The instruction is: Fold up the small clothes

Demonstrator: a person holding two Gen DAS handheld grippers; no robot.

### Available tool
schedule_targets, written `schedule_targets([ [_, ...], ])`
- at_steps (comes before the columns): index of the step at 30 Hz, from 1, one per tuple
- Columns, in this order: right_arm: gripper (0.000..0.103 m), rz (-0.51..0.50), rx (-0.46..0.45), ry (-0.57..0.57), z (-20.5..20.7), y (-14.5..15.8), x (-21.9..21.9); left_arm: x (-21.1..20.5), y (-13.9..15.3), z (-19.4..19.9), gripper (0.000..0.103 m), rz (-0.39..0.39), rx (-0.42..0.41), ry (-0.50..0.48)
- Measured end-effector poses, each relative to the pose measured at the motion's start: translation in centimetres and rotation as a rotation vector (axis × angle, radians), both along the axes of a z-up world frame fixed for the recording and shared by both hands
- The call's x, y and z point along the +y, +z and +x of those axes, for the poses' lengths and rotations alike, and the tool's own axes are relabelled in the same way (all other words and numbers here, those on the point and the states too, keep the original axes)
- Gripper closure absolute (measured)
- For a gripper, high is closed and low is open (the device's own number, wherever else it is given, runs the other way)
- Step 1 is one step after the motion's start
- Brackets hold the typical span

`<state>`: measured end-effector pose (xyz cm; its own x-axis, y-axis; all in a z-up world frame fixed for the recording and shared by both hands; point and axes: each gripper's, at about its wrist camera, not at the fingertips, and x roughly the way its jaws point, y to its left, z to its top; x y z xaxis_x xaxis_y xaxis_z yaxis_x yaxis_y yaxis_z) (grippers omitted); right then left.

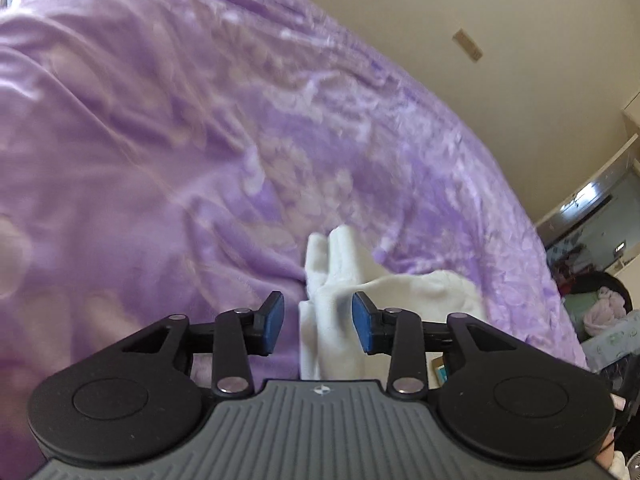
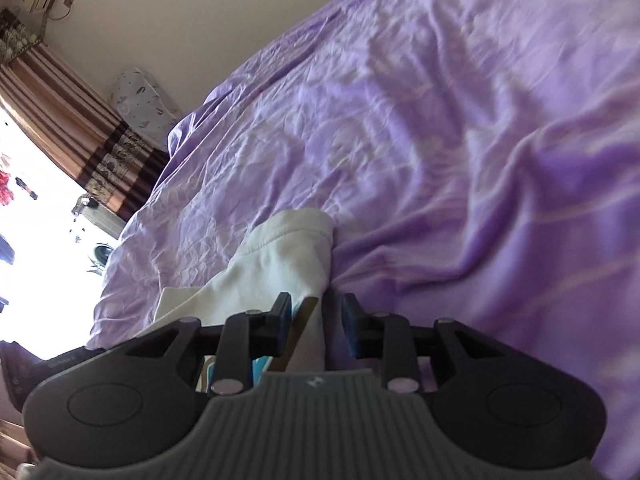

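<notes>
A small white garment (image 1: 334, 280) lies at the near edge of the purple bedspread (image 1: 160, 140). In the left wrist view a bunched fold of it stands between the blue pads of my left gripper (image 1: 318, 322), whose jaws stand apart with gaps on both sides of the cloth. In the right wrist view the same white garment (image 2: 280, 264) runs from the bed down between the fingers of my right gripper (image 2: 316, 328). Its jaws also stand apart, and the cloth hangs loose beside the left pad (image 2: 285, 320).
The purple bedspread (image 2: 440, 140) fills most of both views, wrinkled. A cream wall (image 1: 500, 40) is behind the bed. Striped curtains (image 2: 80, 128) and a bright window are at the left of the right wrist view. Clutter and a basket (image 1: 600, 312) sit at the bedside.
</notes>
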<state>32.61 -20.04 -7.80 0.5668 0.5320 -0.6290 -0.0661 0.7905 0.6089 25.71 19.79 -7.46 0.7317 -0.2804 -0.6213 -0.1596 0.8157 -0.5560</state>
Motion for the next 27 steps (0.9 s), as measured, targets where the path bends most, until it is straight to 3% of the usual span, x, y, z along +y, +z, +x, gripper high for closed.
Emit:
schedule_targets([
  [4,0.087,-0.041,-0.058,0.011,-3.2,2.3,-0.1,-1.2,1.9,-2.2,0.071,0.030,-0.058,-0.025],
  [8,0.092,-0.053,-0.107,0.083,-5.7,3.2,1.2,-3.5,1.9,-2.5,0.080,0.118,-0.049,-0.072],
  [12,0.094,-0.099,-0.084,0.126,-5.8,1.8,2.6,-3.7,-0.1,-1.6,0.083,0.150,0.009,-0.062],
  [15,0.102,-0.142,-0.032,0.109,-5.2,-0.4,2.4,-2.8,-1.9,-1.0,0.084,0.158,0.062,-0.043],
  [19,0.103,-0.106,0.001,0.092,-4.9,-1.1,1.8,-2.2,-1.9,-1.0,0.083,0.126,0.078,-0.026],
  [22,0.101,-0.134,-0.013,0.089,-5.2,0.0,2.0,-2.4,-0.7,-1.7,0.083,0.135,0.084,-0.034],
  [23,0.093,-0.133,-0.018,0.089,-5.5,0.5,2.0,-2.6,-0.2,-2.0,0.083,0.134,0.083,-0.045],
  [27,0.092,-0.161,-0.037,0.095,-7.5,2.7,2.2,-4.5,2.2,-4.1,0.083,0.167,0.052,-0.110],
])
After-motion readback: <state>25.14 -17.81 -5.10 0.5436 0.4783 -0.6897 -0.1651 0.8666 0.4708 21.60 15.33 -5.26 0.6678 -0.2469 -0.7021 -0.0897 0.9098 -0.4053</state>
